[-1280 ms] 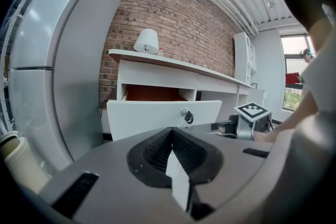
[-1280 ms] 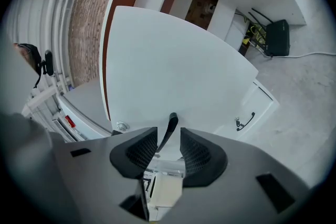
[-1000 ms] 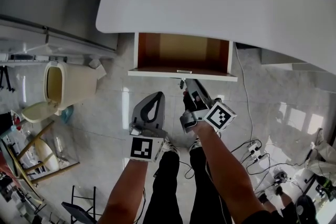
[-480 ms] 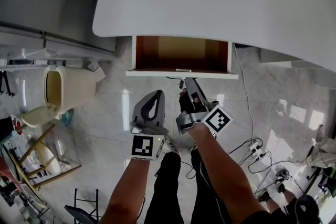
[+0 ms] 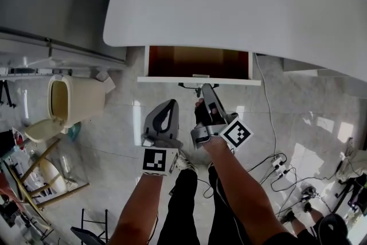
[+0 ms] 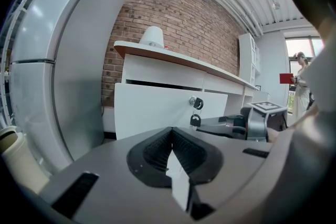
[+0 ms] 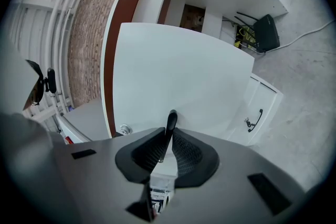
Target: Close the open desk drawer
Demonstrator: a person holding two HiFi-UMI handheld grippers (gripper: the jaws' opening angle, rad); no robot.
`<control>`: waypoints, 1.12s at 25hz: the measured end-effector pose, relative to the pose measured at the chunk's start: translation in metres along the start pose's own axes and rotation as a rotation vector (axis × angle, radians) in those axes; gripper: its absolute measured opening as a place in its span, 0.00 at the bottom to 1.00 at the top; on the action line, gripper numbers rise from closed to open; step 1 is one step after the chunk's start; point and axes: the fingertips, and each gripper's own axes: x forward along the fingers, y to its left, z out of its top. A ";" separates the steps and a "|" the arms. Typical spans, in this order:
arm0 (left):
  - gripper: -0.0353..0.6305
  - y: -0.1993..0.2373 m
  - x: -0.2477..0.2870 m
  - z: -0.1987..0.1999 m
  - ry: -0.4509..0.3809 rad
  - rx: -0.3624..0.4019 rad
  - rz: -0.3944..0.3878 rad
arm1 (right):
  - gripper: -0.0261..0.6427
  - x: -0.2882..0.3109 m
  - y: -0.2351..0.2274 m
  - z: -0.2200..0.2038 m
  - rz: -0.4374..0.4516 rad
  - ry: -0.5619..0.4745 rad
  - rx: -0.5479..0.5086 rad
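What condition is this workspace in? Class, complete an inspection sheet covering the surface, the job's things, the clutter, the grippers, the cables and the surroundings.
Surface: white desk top; nothing seen on most of it.
Job's things: drawer partly open under the desk top, brown inside; black handle on its white front.
Clutter: cream bin with its lid open, on the floor at left.
Grippers: right gripper closing, with the handle between its jaws and the pads touching it; left gripper shut and empty, short of the drawer.
Cables: white cable running over the floor towards a power strip.
Surroundings: pale tiled floor; brick wall.
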 end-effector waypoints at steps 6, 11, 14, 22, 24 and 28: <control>0.06 0.001 0.003 -0.001 0.009 -0.004 -0.009 | 0.12 0.002 0.000 -0.001 -0.009 -0.006 0.007; 0.06 0.002 0.003 -0.003 0.015 -0.003 -0.011 | 0.12 0.002 0.000 -0.001 -0.011 -0.010 0.005; 0.06 0.005 0.004 0.000 0.010 -0.001 -0.004 | 0.12 0.009 0.000 -0.001 -0.014 0.000 0.012; 0.06 0.007 0.007 0.003 0.002 0.002 -0.008 | 0.12 0.019 0.000 0.003 -0.027 -0.011 0.004; 0.06 0.009 0.009 0.004 0.000 0.001 -0.009 | 0.12 0.024 0.000 0.006 -0.026 -0.016 -0.003; 0.06 0.011 0.016 0.007 -0.004 0.004 -0.004 | 0.12 0.033 -0.005 0.013 -0.054 -0.022 -0.007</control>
